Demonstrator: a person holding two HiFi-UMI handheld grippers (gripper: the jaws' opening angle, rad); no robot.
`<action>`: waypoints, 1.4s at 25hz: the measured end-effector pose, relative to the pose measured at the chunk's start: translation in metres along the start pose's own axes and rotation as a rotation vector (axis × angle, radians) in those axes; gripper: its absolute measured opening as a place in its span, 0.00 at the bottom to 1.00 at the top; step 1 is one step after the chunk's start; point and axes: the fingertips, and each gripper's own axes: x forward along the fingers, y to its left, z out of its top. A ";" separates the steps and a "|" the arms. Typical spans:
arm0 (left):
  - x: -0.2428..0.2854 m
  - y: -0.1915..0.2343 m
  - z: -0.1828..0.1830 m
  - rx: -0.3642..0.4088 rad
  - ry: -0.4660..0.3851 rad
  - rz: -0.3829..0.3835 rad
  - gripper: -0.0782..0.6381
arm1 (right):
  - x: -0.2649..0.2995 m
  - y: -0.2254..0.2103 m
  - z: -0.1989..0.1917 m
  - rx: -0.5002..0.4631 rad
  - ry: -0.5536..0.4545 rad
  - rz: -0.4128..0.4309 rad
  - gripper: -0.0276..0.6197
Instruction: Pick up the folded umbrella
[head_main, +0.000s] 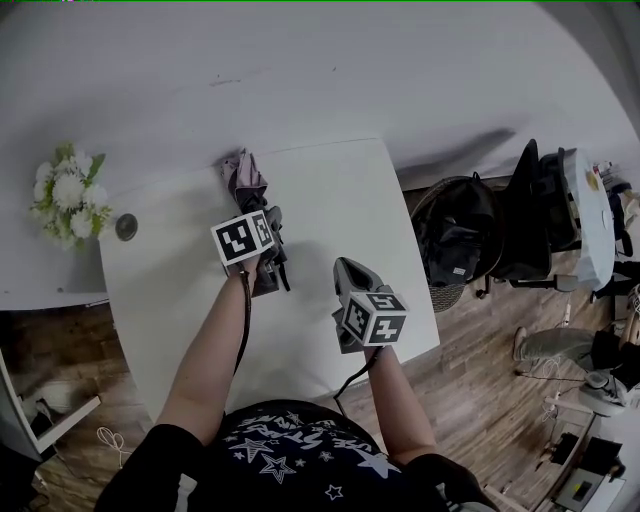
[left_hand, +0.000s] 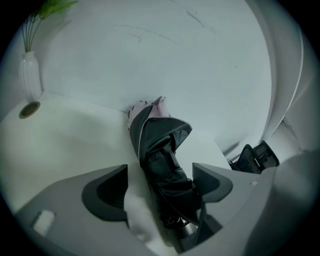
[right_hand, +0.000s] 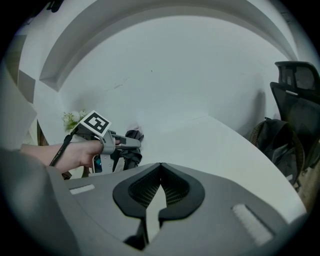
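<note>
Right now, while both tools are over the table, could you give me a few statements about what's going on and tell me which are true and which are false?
1. The left gripper's jaws stand apart with the folded umbrella between them. True.
2. The right gripper is holding the umbrella. False: its jaws are together on nothing, and it is off to one side of the umbrella.
3. The umbrella has been lifted off the table. False: it lies on the white table, close to the wall.
4. White flowers stand to the umbrella's left in the head view. True.
5. A red chair stands beside the table. False: the chair there is black.
</note>
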 end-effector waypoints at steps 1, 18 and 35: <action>0.000 0.001 0.000 0.008 -0.004 0.014 0.68 | 0.000 0.001 0.000 0.001 0.000 0.002 0.07; 0.003 0.006 0.002 0.039 0.005 -0.014 0.43 | -0.003 0.007 0.000 -0.011 0.001 0.020 0.07; -0.031 -0.007 0.002 0.027 -0.029 -0.138 0.40 | -0.018 0.013 0.009 -0.026 -0.040 0.036 0.07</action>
